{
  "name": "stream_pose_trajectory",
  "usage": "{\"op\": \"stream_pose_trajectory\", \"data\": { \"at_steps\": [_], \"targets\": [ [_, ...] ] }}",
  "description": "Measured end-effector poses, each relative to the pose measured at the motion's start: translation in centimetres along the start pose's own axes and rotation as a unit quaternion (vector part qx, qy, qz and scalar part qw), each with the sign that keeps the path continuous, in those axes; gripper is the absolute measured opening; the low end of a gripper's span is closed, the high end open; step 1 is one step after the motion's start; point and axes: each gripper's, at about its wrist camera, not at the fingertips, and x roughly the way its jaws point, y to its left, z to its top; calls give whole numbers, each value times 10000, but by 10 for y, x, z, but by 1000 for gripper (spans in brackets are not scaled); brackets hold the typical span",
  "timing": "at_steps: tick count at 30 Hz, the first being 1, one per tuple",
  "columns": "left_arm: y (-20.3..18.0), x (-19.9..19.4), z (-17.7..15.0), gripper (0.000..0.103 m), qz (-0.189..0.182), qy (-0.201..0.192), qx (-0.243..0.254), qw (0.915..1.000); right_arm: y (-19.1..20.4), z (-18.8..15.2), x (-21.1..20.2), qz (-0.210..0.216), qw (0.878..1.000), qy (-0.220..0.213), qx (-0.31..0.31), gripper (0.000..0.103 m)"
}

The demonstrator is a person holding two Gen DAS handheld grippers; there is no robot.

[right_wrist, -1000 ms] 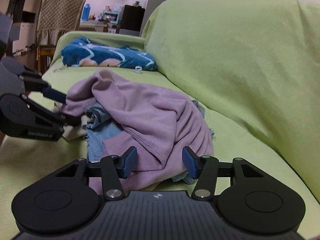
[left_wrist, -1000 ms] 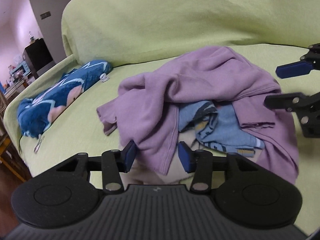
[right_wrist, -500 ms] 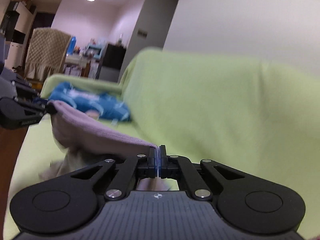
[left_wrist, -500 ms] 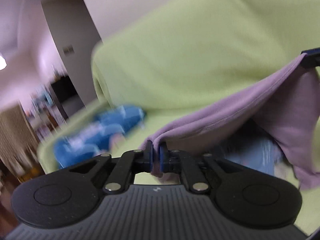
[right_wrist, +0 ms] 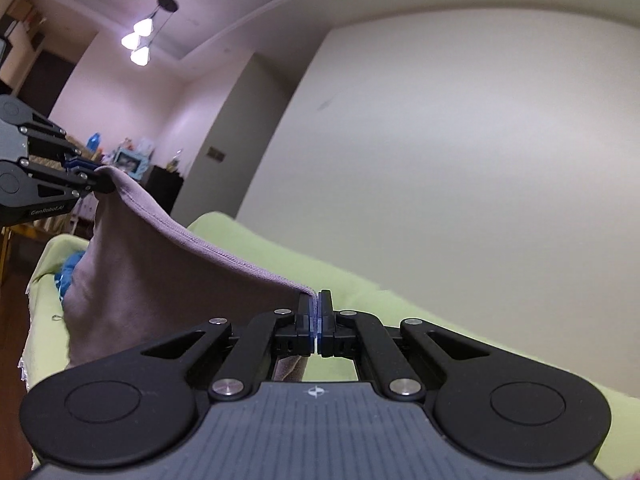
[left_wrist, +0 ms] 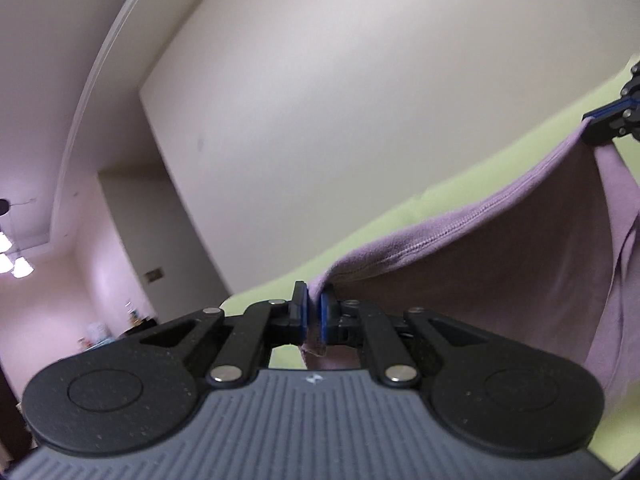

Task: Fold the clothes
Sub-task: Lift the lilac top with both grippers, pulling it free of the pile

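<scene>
Your left gripper is clamped on one end of the hem of the purple garment, a small tab of cloth poking out below its blue pads. Your right gripper is pinched fully closed on the other end of that hem, the stitched edge ending right at its tips. Between the two, the hem runs as a sagging line above the green sofa, and the body of the garment hangs down in front of the sofa's backrest. A blue patterned cloth lies on the sofa seat, partly hidden behind the garment's far side. Behind the sofa stands a plain wall.
</scene>
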Motion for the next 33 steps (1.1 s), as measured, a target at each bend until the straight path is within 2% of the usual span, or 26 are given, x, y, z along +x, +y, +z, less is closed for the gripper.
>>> {"op": "stream_pose_trajectory", "data": {
  "at_steps": [5,9,11,15,17,19,21,23,25,27,29,31,32,33],
  "targets": [
    [-38,-69,34,5,-732,-421,-208,9962,-43,-2,-103,-326,9992,183,111,0],
    [-74,-108,55,5,-1411,-732,-377,9866,-71,-17,-169,-740,9961,461,154,0],
    [-91,-125,65,5,-1799,-905,-484,9783,-85,-26,-195,-1003,9930,599,158,0],
    [-127,-151,79,6,-2610,-1163,-673,9560,-117,-44,-227,-1561,9839,855,187,0],
    [-145,-154,85,6,-2947,-1188,-769,9451,-132,-52,-223,-1748,9796,985,146,0],
    [-160,-144,84,6,-3232,-1054,-936,9358,-145,-59,-197,-1740,9782,1129,63,0],
    [-175,-120,71,6,-3374,-767,-1146,9312,-158,-66,-171,-1732,9766,1274,-19,0],
    [-187,-98,58,6,-3338,-324,-1430,9312,-164,-77,-127,-1489,9782,1440,-143,0],
    [-199,-59,30,6,-3166,354,-1809,9305,-161,-97,-60,-1029,9805,1649,-289,0],
    [-216,-11,-10,6,-2787,1251,-2076,9293,-147,-132,19,-380,9805,1897,-341,1],
    [-238,38,-60,6,-2472,2203,-2163,9185,-134,-169,84,31,9738,2270,-118,35],
    [-261,78,-111,6,-2321,3025,-1928,9041,-120,-207,140,194,9602,2775,231,43],
    [-270,90,-133,6,-2268,3318,-1783,8981,-112,-223,155,260,9558,2898,419,49],
    [-273,94,-150,6,-2290,3420,-1658,8961,-105,-237,150,309,9555,2871,601,55]
  ]
}}
